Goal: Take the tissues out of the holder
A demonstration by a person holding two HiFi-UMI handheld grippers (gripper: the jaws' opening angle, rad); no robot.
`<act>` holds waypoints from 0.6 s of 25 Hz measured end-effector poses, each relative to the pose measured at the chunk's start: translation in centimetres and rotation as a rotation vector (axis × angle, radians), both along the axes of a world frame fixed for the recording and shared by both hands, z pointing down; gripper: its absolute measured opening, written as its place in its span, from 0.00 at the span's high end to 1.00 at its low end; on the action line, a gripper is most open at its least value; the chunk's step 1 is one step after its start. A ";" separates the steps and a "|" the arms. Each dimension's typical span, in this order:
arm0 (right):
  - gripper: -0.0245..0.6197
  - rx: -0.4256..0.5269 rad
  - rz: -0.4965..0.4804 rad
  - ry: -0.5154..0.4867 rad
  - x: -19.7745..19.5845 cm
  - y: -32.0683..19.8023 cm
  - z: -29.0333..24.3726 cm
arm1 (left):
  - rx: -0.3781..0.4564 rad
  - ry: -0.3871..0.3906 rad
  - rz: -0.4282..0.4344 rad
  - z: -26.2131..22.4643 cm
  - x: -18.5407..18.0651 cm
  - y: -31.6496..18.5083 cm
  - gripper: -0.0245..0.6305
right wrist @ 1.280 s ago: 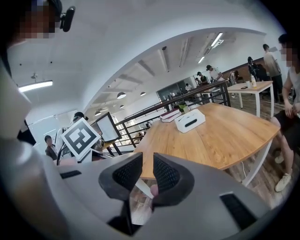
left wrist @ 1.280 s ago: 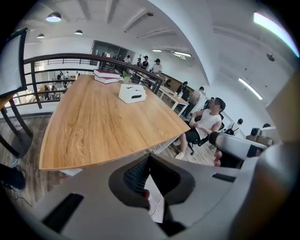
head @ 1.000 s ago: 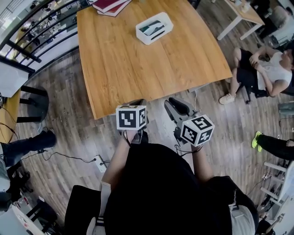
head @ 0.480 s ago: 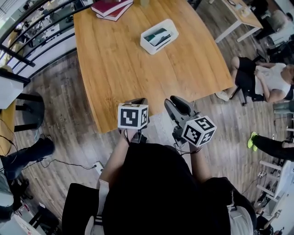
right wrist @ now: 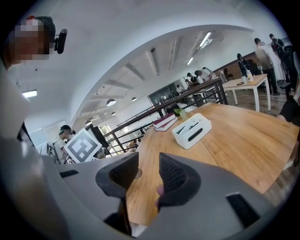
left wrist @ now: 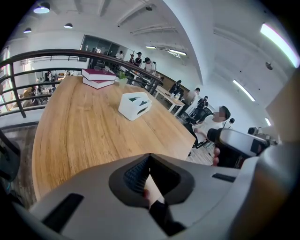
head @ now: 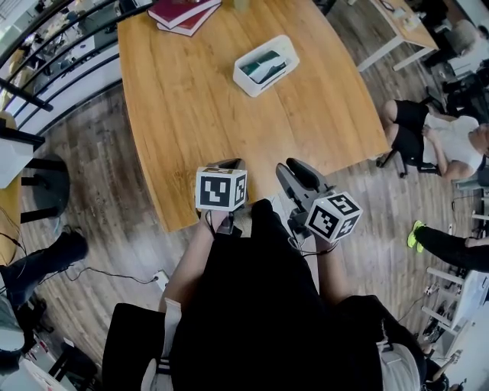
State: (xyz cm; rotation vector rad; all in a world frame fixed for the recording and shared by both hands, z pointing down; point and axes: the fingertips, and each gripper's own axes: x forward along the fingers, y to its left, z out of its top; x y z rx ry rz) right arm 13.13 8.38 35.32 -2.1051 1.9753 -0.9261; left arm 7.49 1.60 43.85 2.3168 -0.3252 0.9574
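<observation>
A white tissue holder [head: 265, 65] with dark slots in its top stands on the far half of the wooden table [head: 199, 114]; it also shows in the left gripper view [left wrist: 134, 105] and the right gripper view [right wrist: 191, 130]. Both grippers hover at the table's near edge, well short of the holder. My left gripper [head: 228, 163] [left wrist: 150, 157] has its tips together and holds nothing. My right gripper [head: 294, 169] [right wrist: 149, 163] has just been opening; its ribbed pads [right wrist: 173, 174] stand apart with only the tabletop showing between them.
Red books [head: 183, 11] are stacked at the table's far left corner. A railing [head: 53, 53] runs along the left. A seated person [head: 435, 137] is off the table's right side, by another table [head: 397, 23]. A power strip [head: 162, 279] lies on the floor.
The table and holder have drawn nearer in the head view. Both grippers now reach over the table's near edge instead of hanging short of it.
</observation>
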 end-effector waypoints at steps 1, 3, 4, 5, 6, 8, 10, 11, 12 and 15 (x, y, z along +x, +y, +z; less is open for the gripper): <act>0.76 0.006 0.000 -0.018 0.3 -0.2 0.1 | 0.001 -0.002 -0.003 0.0 0.3 -0.2 0.95; 0.75 0.013 -0.002 -0.036 1.0 -0.5 0.2 | 0.002 -0.004 -0.010 0.1 0.9 -0.5 0.95; 0.75 0.013 -0.005 -0.036 1.4 -0.7 0.2 | 0.004 -0.005 -0.015 0.1 1.2 -0.7 0.95; 0.75 0.011 -0.011 -0.032 1.8 -0.9 0.3 | 0.004 -0.006 -0.020 0.2 1.5 -0.9 0.95; 0.75 0.007 -0.022 -0.023 2.2 -1.3 0.4 | 0.004 -0.007 -0.026 0.3 1.9 -1.1 0.95; 0.74 -0.002 -0.049 -0.005 3.3 -2.3 0.7 | 0.002 -0.012 -0.044 0.5 2.8 -1.8 0.95; 0.73 -0.005 -0.078 -0.001 4.6 -3.5 1.0 | 0.000 -0.018 -0.065 0.8 3.9 -2.7 0.95; 0.73 -0.004 -0.089 -0.003 5.3 -4.1 1.1 | -0.002 -0.021 -0.075 1.0 4.5 -3.1 0.95; 0.72 -0.004 -0.100 -0.006 6.0 -4.7 1.1 | -0.003 -0.023 -0.084 1.1 5.1 -3.5 0.95; 0.72 -0.011 -0.134 -0.011 8.1 -6.4 1.3 | -0.005 -0.024 -0.114 1.1 7.0 -4.9 0.95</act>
